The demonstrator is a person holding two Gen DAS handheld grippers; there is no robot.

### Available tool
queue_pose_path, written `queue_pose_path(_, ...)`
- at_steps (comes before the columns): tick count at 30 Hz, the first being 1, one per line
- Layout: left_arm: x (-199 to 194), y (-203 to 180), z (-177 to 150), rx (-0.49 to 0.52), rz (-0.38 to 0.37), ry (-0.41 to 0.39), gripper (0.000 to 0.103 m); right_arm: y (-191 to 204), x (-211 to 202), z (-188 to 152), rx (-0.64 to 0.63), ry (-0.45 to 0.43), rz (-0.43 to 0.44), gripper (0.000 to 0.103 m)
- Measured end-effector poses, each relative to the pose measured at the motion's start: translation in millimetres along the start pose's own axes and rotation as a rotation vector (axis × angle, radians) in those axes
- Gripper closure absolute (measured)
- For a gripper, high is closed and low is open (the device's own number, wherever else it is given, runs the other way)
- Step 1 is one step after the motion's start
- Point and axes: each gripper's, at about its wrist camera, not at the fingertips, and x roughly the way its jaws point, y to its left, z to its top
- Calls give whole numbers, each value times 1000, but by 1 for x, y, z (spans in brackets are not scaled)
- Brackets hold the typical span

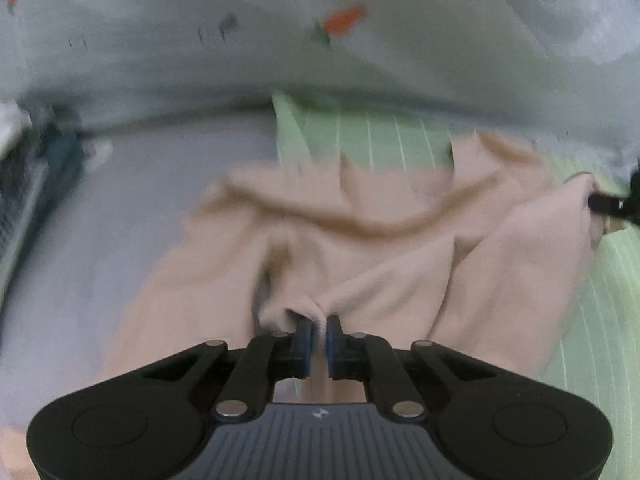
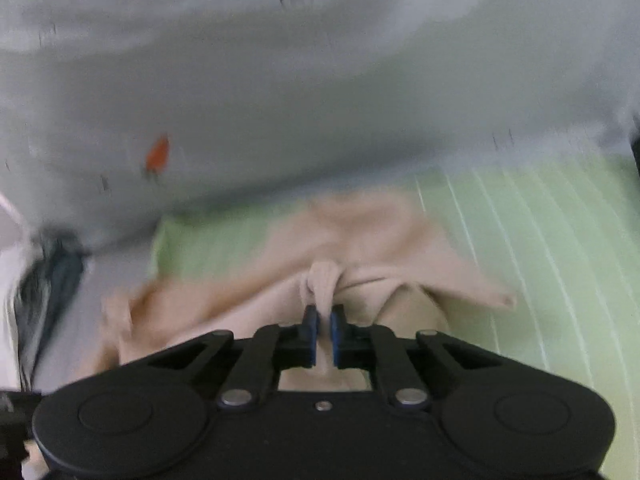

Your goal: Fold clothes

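Beige garment (image 1: pixel 360 248): bunched across the green striped mat (image 1: pixel 392 144), one edge pinched in the left gripper (image 1: pixel 319 334), another in the right gripper (image 2: pixel 324 334). Even tension is to be held. A white patterned sheet (image 1: pixel 280 40) lies beyond. Only the left view shows the opposite gripper's tip.

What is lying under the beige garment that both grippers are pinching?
Under the beige garment a green striped mat shows at its far and right edges, and a grey surface at its left. Whatever lies beneath the garment's middle is covered.
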Motion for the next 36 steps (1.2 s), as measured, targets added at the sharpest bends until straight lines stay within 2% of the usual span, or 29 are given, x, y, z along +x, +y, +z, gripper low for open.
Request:
queue_pose_path(2,0,8,14,-71,9,-33,94,5,6,13,-14,-28,6,98)
queue_pose_path(4,7,15,24,-130,22,-34,94,11,12,26,-28,-55,11,96)
queue_pose_path(6,15,15,22,-113,38,-8,89,16,18,40,-42,-83,17,88)
queue_pose_path(8,22,13,16,-84,54,19,85,20,23,47,-49,-101,19,72)
queue_pose_path(10,20,12,7,-51,58,33,73,10,22,25,-8,-66,10,60)
queue_pose_path(12,15,11,-4,-21,53,46,64,0,15,3,40,-42,-1,59)
queue_pose_path(14,9,12,-16,-2,30,67,58,-11,7,-19,92,-14,-1,58)
queue_pose_path(17,5,15,-31,4,-36,107,47,-17,8,-42,106,45,5,58)
queue_pose_path(19,3,13,-40,15,-93,131,43,-16,11,-46,92,55,22,56)
queue_pose_path(21,1,8,-46,44,-119,137,38,-10,20,-40,72,50,52,45)
queue_pose_path(22,1,5,-47,64,-119,130,37,-6,26,-36,56,45,60,35)
queue_pose_path(23,0,3,-48,82,-115,121,34,-2,32,-32,30,39,52,30)
queue_pose_path(26,5,1,-48,77,-95,109,31,2,46,-19,-22,34,20,30)
queue_pose_path(28,12,4,-45,36,-98,127,31,1,51,-14,-19,41,35,33)
queue_pose_path(31,20,4,-41,0,-108,153,37,-2,56,-10,-16,63,75,66)
queue_pose_path(33,22,1,-39,19,-73,170,71,-1,51,-11,-28,68,80,77)
queue_pose_path(34,22,0,-38,31,-60,175,76,-1,47,-13,-35,67,77,86)
queue_pose_path(36,18,-2,-38,47,-36,178,93,0,36,-18,-42,62,70,90)
